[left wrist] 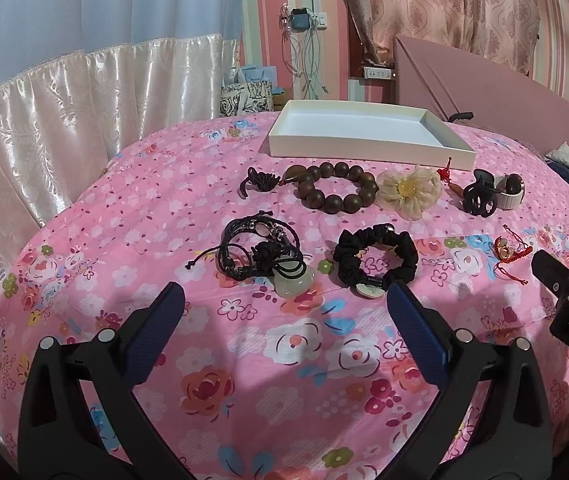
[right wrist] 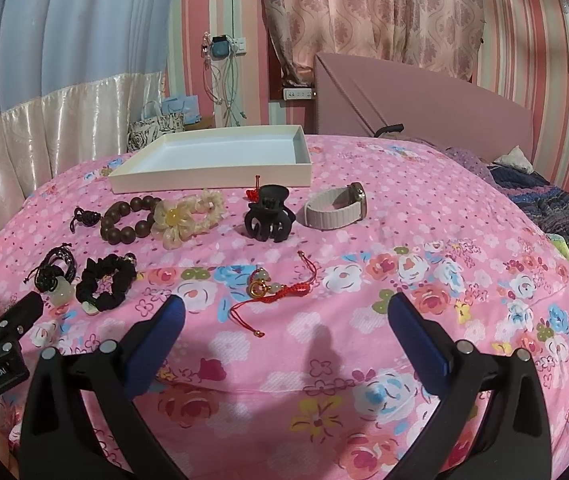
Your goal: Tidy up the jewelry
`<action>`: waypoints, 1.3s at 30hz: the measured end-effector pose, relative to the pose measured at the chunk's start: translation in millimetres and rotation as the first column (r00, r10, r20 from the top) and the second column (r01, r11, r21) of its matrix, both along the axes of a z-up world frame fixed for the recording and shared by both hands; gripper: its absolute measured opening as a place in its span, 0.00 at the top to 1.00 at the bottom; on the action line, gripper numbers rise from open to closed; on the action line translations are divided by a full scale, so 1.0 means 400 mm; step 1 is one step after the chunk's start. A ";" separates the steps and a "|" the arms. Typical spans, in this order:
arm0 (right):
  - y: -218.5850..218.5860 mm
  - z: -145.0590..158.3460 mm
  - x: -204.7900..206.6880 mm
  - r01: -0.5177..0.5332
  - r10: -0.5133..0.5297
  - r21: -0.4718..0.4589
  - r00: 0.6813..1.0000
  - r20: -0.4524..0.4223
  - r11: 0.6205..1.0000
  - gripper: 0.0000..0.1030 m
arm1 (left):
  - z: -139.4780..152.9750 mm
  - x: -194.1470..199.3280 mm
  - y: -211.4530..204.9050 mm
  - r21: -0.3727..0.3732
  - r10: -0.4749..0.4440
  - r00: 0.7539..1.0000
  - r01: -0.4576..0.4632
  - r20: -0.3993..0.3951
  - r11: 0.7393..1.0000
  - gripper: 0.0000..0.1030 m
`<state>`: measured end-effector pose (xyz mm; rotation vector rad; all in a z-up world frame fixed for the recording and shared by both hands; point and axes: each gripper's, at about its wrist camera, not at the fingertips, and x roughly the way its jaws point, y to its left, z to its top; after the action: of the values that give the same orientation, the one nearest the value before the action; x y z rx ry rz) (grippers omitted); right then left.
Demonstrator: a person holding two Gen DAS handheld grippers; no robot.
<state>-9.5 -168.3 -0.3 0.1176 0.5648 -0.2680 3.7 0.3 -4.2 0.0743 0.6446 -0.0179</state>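
Jewelry lies spread on a pink floral bed cover. An empty white tray (left wrist: 368, 148) (right wrist: 212, 182) sits at the back. In front of it are a brown bead bracelet (left wrist: 334, 192) (right wrist: 124, 220), a cream flower hair tie (left wrist: 408, 190) (right wrist: 186, 218), a black claw clip (left wrist: 480, 196) (right wrist: 268, 216) and a watch with a pale band (right wrist: 334, 206). Nearer lie black cords with a jade pendant (left wrist: 260, 256) (right wrist: 56, 276), a black scrunchie (left wrist: 376, 260) (right wrist: 104, 282) and a red cord charm (right wrist: 272, 288) (left wrist: 510, 250). My left gripper (left wrist: 284, 304) is open just short of the pendant and scrunchie. My right gripper (right wrist: 284, 312) is open just behind the red charm.
The bed cover (left wrist: 284, 360) drops off at the left toward a satin curtain (left wrist: 44, 120). A pink headboard (right wrist: 424, 100) and rumpled bedding (right wrist: 544, 200) lie at the right. A bag (left wrist: 244, 98) and hanging cables (left wrist: 304, 60) are beyond the far edge.
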 end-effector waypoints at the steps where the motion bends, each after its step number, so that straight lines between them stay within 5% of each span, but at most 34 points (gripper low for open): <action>1: 0.000 0.000 0.000 0.000 0.000 0.000 1.000 0.000 1.000 0.02 | 0.000 0.000 0.000 0.000 0.000 1.000 0.000 0.000 1.000 0.03; 39: -0.002 -0.001 -0.002 0.004 -0.004 -0.002 1.000 0.005 1.000 0.02 | -0.007 0.002 -0.006 0.003 0.000 1.000 0.000 -0.005 1.000 0.03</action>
<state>-10.5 -169.3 -0.9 0.1177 0.5593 -0.2717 4.5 -2.1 -7.1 0.0771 0.6493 -0.0175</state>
